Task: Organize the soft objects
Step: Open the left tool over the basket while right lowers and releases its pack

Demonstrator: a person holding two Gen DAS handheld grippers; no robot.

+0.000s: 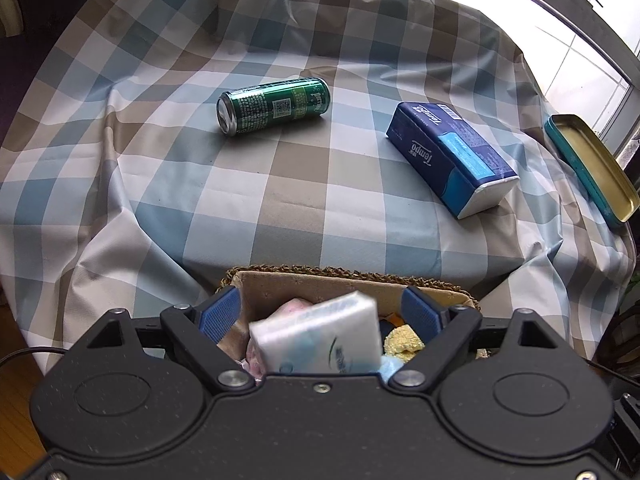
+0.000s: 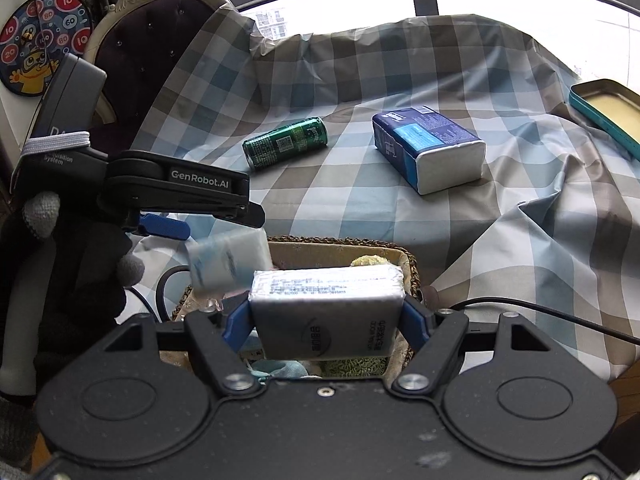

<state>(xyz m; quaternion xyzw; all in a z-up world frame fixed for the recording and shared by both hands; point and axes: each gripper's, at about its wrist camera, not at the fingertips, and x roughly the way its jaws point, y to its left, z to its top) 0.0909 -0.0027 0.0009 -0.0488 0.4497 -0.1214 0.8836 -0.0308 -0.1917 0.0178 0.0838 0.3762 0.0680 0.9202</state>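
Note:
My left gripper (image 1: pixel 320 300) stands open over a woven basket (image 1: pixel 348 272) with a cloth lining. Between its blue pads (image 1: pixel 218 314) a white tissue pack (image 1: pixel 316 336) shows tilted and blurred, touching neither pad. The right wrist view shows that same pack (image 2: pixel 228 260) just under the left gripper (image 2: pixel 216 220), at the basket's left rim. My right gripper (image 2: pixel 326 308) is shut on a grey tissue pack (image 2: pixel 326 312), held above the basket (image 2: pixel 408 264). Pink, yellow (image 1: pixel 402 340) and light blue soft things lie inside. A dark blue Tempo tissue pack (image 1: pixel 452 160) lies on the checked cloth.
A green can (image 1: pixel 274 106) lies on its side mid-table. A teal tin tray (image 1: pixel 592 168) sits at the right edge. A black cable (image 2: pixel 560 316) runs across the cloth on the right. A dark padded chair (image 2: pixel 160 40) and a dartboard (image 2: pixel 40 40) stand behind, left.

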